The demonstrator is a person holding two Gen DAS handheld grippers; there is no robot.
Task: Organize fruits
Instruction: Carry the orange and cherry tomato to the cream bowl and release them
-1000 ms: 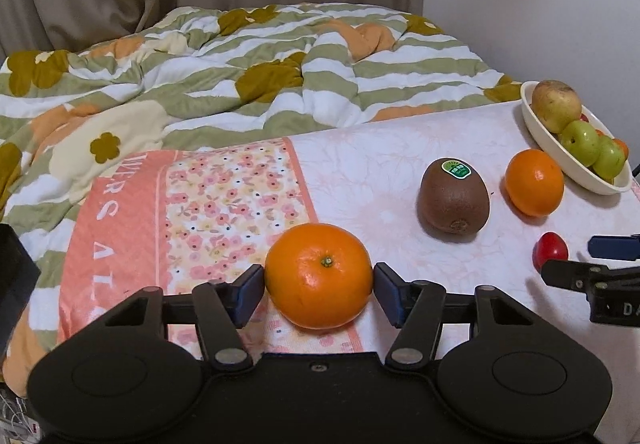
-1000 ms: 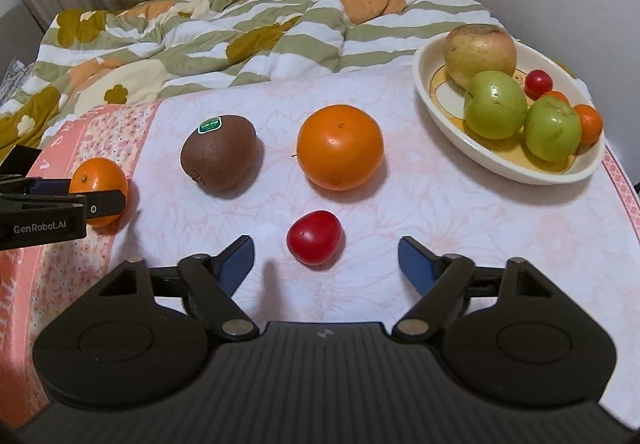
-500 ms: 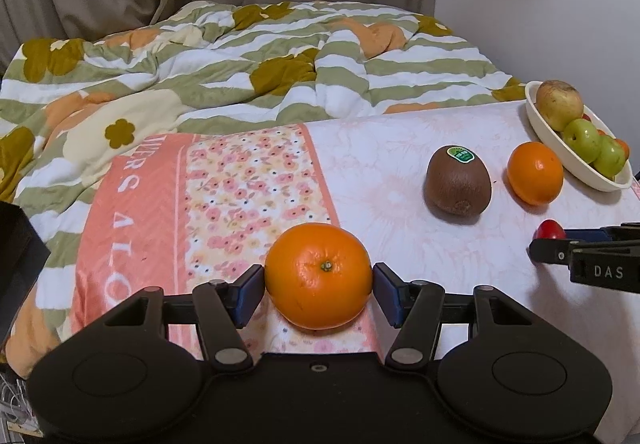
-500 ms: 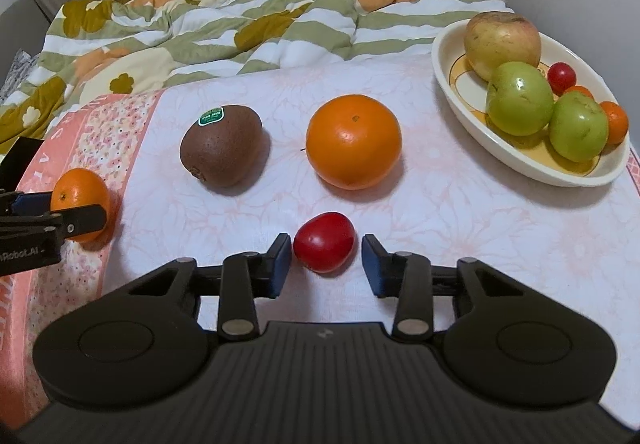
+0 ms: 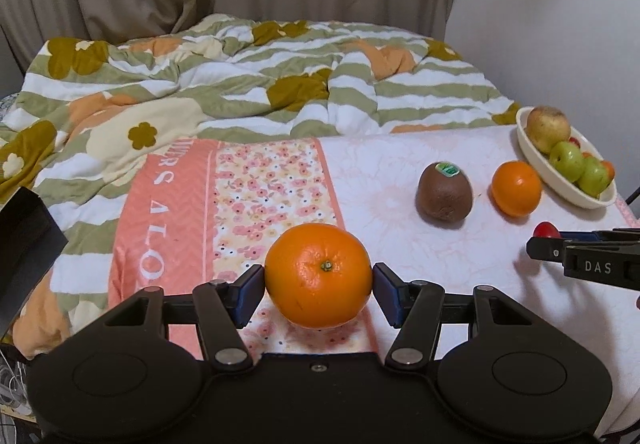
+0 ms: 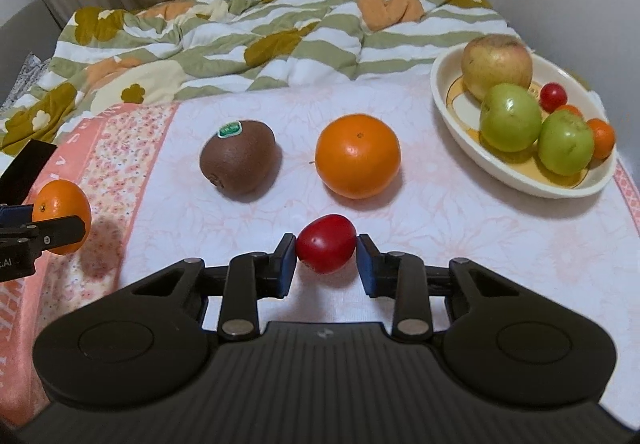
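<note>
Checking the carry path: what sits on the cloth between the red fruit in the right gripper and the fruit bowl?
Nothing: in the right wrist view, only bare cloth lies between the red fruit and the bowl. The loose orange sits off to the side.

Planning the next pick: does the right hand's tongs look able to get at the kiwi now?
Probably not yet: the right tongs are shut on the red fruit. The path to the kiwi looks open otherwise.

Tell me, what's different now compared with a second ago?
The right gripper closed its fingers onto the small red fruit, which it earlier only straddled with jaws wide. The left gripper, already clamped on an orange, lifted it off the cloth; a shadow now lies beneath it. The kiwi, the other orange and the fruit bowl stayed put.
</note>
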